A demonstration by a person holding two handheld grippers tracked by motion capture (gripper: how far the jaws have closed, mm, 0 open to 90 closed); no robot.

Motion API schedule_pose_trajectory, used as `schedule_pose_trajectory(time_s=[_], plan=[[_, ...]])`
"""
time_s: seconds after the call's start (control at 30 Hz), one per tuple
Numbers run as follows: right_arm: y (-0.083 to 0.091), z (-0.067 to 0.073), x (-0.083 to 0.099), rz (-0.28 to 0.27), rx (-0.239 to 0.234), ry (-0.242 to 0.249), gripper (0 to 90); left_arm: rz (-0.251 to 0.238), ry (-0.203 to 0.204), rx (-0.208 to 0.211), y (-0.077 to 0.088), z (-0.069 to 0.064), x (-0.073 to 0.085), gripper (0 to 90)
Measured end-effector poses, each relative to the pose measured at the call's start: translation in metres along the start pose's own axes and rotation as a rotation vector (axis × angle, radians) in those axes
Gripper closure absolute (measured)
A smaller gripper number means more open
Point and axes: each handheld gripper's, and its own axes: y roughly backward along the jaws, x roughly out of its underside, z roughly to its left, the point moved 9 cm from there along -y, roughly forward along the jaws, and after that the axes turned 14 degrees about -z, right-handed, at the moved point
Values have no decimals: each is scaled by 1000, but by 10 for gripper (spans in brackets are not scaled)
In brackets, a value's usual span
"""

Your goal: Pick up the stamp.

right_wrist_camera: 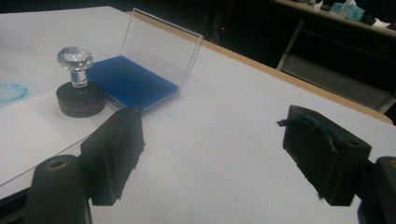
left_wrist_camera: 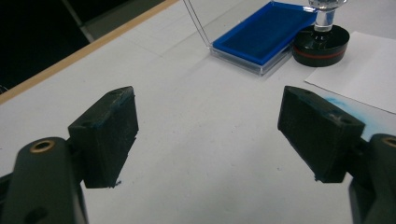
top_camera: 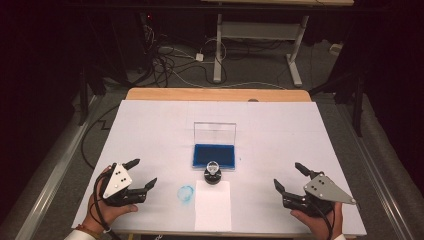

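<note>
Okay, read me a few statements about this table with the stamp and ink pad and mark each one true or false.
1. The ink pad has its clear lid standing open. True.
2. The stamp is clamped in the right tool. False: it stands free on the table, between the ink pad and the sheet of paper, and the right tool is open and empty.
3. A blue smudge marks the table left of the sheet of paper. True.
4. The left tool is shut. False: its jaws stand wide apart with nothing between them.
5. The stamp has a clear faceted knob on a black base. True.
</note>
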Motion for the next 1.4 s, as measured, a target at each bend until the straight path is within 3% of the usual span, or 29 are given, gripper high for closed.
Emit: schedule_pose_trajectory(time_s=[0.47, 0.63, 0.9, 1.23, 1.4], plan=[[-5, -7, 1, 22, -8, -36, 202, 63, 5, 45, -3, -11, 11, 193], [-6, -9, -2, 25, -26, -40, 198, 62, 16, 45, -2, -10, 13, 193], [-10, -13, -7, 33, -44, -35, 197, 60, 0, 41, -2, -8, 12, 193], [-29, -3, -22, 71, -98, 4, 203, 69, 11, 57, -1, -10, 14, 193], [-41, 2, -34, 62, -130, -2, 197, 83, 9, 62, -2, -11, 16, 193]])
